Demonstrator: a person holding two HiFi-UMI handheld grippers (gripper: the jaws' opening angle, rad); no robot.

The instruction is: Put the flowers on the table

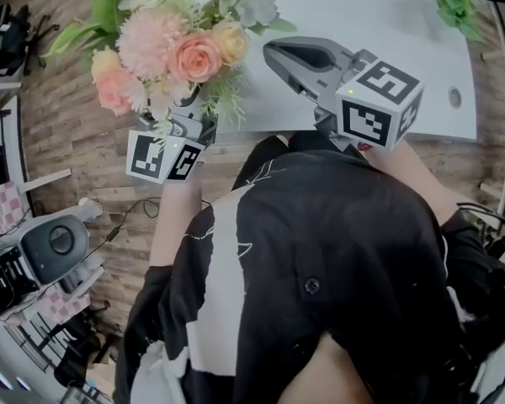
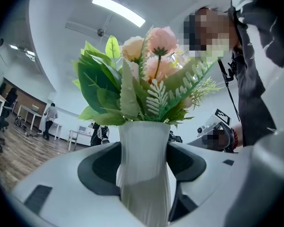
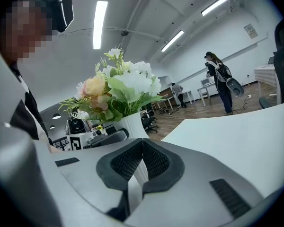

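One white table [image 1: 379, 23]. At its near edge are two grippers: the left gripper [image 2: 143, 160] and the right gripper [image 3: 142, 143]. Off its near left corner is one white ribbed vase [image 2: 142, 193] with one bunch of flowers [image 1: 172, 40]. One green plant [image 1: 454, 2] is by its far right corner. Beyond it are two people: a standing person [image 3: 221, 82] and a second person [image 3: 178, 92].

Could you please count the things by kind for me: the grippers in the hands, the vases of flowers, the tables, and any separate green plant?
Grippers: 2, the left gripper and the right gripper
Vase of flowers: 1
Table: 1
Green plant: 1
Total: 5
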